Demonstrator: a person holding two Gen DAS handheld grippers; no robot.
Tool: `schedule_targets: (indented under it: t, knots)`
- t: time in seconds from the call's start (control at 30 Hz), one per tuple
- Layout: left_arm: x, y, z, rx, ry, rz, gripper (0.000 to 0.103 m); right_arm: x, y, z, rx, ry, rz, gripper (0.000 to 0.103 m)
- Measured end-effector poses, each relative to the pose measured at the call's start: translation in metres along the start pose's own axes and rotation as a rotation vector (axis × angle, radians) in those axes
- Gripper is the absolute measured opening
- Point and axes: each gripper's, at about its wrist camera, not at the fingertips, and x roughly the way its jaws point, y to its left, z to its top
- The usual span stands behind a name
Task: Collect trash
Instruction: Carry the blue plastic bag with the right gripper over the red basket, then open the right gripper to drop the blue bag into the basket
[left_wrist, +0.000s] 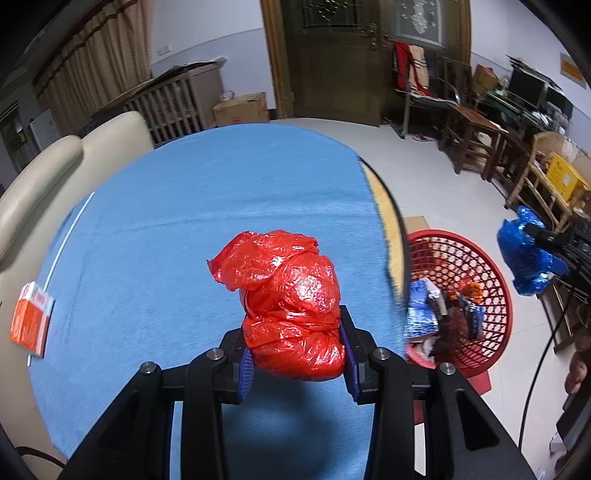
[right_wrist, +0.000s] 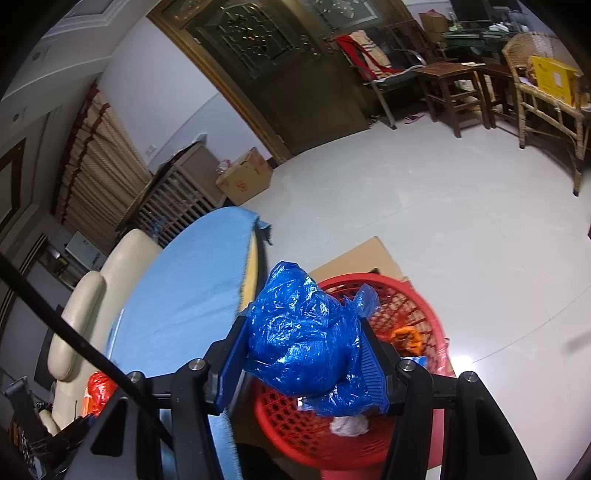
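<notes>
My left gripper (left_wrist: 295, 354) is shut on a crumpled red plastic bag (left_wrist: 291, 295) and holds it over the blue tablecloth (left_wrist: 184, 206). My right gripper (right_wrist: 303, 354) is shut on a crumpled blue plastic bag (right_wrist: 303, 339) and holds it above the red mesh basket (right_wrist: 413, 306). The basket (left_wrist: 491, 273) stands on the floor to the right of the table and holds several pieces of trash. The blue bag also shows at the right in the left wrist view (left_wrist: 524, 254). The red bag shows at the lower left in the right wrist view (right_wrist: 99, 391).
An orange and white carton (left_wrist: 31, 321) lies on the table's left edge. A cream sofa (left_wrist: 66, 162) stands behind the table. Cardboard (right_wrist: 354, 262) lies under the basket. Wooden chairs (left_wrist: 476, 136) and a cardboard box (left_wrist: 240, 109) stand along the far wall.
</notes>
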Motion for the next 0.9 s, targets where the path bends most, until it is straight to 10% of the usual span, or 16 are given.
schedule_targets:
  t: [0.9]
  knots:
    - [0.021, -0.059, 0.027, 0.097, 0.036, -0.041, 0.041, 0.060, -0.008, 0.026, -0.081, 0.096, -0.078, 0.060]
